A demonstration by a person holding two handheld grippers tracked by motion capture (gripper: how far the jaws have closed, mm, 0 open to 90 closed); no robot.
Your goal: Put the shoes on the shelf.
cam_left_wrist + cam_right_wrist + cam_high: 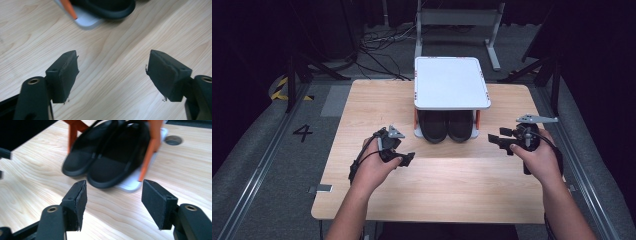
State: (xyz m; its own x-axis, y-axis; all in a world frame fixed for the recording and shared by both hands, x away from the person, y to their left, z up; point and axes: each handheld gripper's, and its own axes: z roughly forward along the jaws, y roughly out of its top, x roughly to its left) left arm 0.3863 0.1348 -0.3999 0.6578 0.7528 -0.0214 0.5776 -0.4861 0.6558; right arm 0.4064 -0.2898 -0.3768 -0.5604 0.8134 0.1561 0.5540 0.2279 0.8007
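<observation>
With both black slippers (446, 126) seated side by side on the lower tier of the small shoe rack (452, 82), heels toward the near edge of the table (362, 100): placement step judged complete, retreat step in hand.

Gripper status:
- Left gripper (408, 159): near and left of the rack, jaws spread wide, nothing between the pads, bare wood below.
- Right gripper (498, 141): near and right of the rack, jaws apart, empty, aimed at the 2 slipper heels.

Next move, as a judgement: back both grippers off toward the near edge, or re-approach for a fresh grasp; no contact with the orange posts (150, 150) of the rack.

Clearances relative to the rack:
- Near side: broad open tabletop, ample room for both hands.
- Left and right sides: free strips of wood out to the table edges.
- Far side: rack close to the far table edge, little margin.
- Heels slightly proud of the rack base (130, 185); risk of a nudge on a low pass.
</observation>
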